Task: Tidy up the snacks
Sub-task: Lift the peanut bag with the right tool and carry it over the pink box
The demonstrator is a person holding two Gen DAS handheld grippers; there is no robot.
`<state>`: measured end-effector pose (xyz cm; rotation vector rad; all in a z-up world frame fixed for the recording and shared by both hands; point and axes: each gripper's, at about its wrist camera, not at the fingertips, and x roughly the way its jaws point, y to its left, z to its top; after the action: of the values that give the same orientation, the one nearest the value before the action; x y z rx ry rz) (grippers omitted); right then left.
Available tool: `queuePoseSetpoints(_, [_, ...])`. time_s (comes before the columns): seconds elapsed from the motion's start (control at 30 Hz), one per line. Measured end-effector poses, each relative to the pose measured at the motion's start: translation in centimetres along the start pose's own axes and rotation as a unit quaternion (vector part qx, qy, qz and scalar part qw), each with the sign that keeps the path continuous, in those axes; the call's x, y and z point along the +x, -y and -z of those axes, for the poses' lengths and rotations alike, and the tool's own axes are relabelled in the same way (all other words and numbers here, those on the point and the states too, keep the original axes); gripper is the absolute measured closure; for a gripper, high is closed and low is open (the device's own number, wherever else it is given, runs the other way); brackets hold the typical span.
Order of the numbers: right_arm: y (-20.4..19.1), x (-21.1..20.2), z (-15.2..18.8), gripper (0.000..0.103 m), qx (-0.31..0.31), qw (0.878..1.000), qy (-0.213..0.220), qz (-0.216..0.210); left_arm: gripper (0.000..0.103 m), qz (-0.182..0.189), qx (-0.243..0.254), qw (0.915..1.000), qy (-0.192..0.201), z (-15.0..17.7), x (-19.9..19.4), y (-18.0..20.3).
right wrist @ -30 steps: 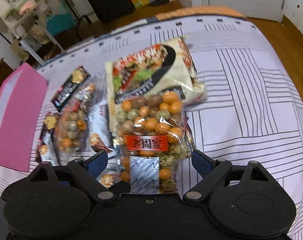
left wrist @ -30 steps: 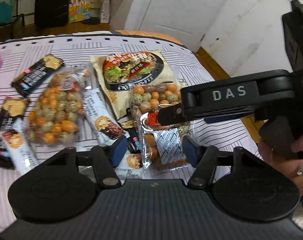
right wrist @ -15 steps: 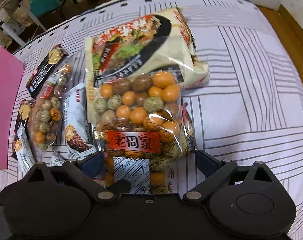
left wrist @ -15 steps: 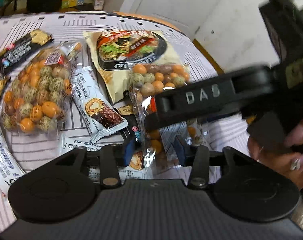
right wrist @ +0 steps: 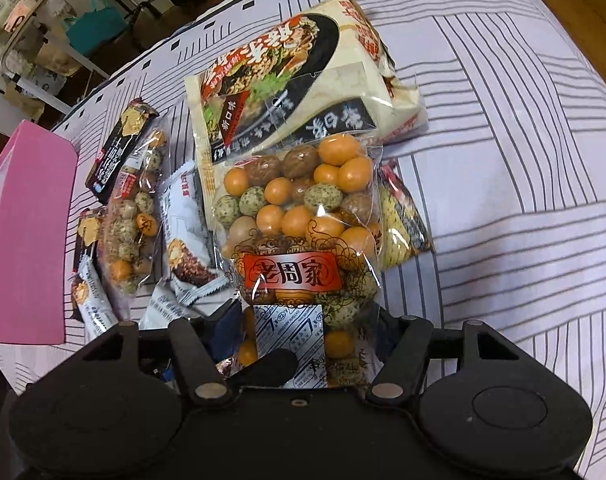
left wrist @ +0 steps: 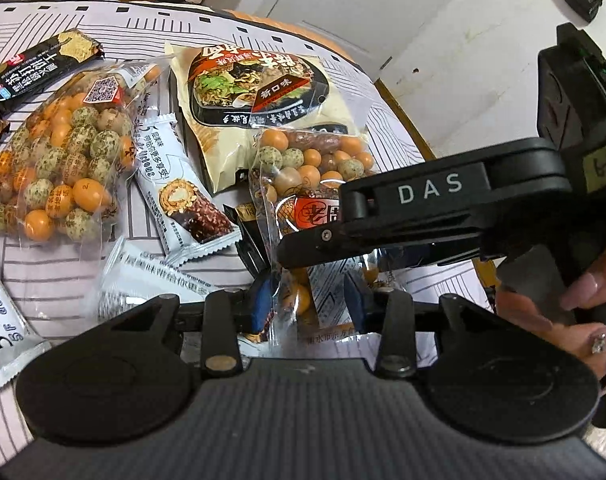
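A striped bed [right wrist: 503, 128] carries the snacks. Ahead of both jaws lies a noodle packet [right wrist: 287, 92], overlapped by the clear bag of coated nuts [right wrist: 299, 216]. The right gripper [right wrist: 303, 332] and left gripper [left wrist: 309, 304] each straddle its near end, jaws part-open, contact unclear.

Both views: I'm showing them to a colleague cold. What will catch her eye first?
The clear nut bag with orange and speckled balls and a red label, lying between both grippers' jaws. Behind it lies the cream noodle pack; left of it a second nut bag and a pink box.
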<state>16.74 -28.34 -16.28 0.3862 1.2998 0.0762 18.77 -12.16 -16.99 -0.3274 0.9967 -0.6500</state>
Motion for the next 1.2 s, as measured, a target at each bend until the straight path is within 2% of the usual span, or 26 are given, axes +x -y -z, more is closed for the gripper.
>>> queuePoseSetpoints(0.13, [0.2,-0.6,0.7,0.034,0.0,1.0,0.0,-0.016,0.066,-0.012,0.021,0.9997,-0.01,0.0,-0.6,0.8])
queuePoseSetpoints(0.33, [0.2,-2.1,1.8,0.034,0.02,0.998,0.002,-0.056,0.066,-0.01,0.032,0.9994,-0.014,-0.4,-2.7,1.6])
queuePoseSetpoints(0.53, [-2.2,-3.0,4.0,0.034,0.0,0.998,0.004,-0.064,0.066,-0.027,0.03,0.9983,-0.042,0.0,-5.3,2.1])
queuePoseSetpoints(0.7, [-3.6,-3.9,6.0,0.034,-0.004,0.995,0.004,-0.099,0.066,-0.049,0.041,0.997,-0.044,0.8,-8.3,2.7])
queuePoseSetpoints(0.83, [-5.5,-4.2,7.8,0.033,-0.011,0.992,-0.006,-0.126,0.066,-0.066,0.051,0.9948,-0.058,1.6,-11.1,3.0])
queuePoseSetpoints(0.97, [-7.8,-4.8,9.5,0.033,-0.03,0.991,-0.01,-0.133,0.066,-0.091,0.071,0.9908,-0.071,2.8,-13.9,3.5])
queuePoseSetpoints(1.2, [-13.3,-6.1,10.5,0.033,-0.078,0.985,-0.016,-0.151,0.066,-0.115,0.073,0.9897,-0.043,4.2,-20.0,2.6])
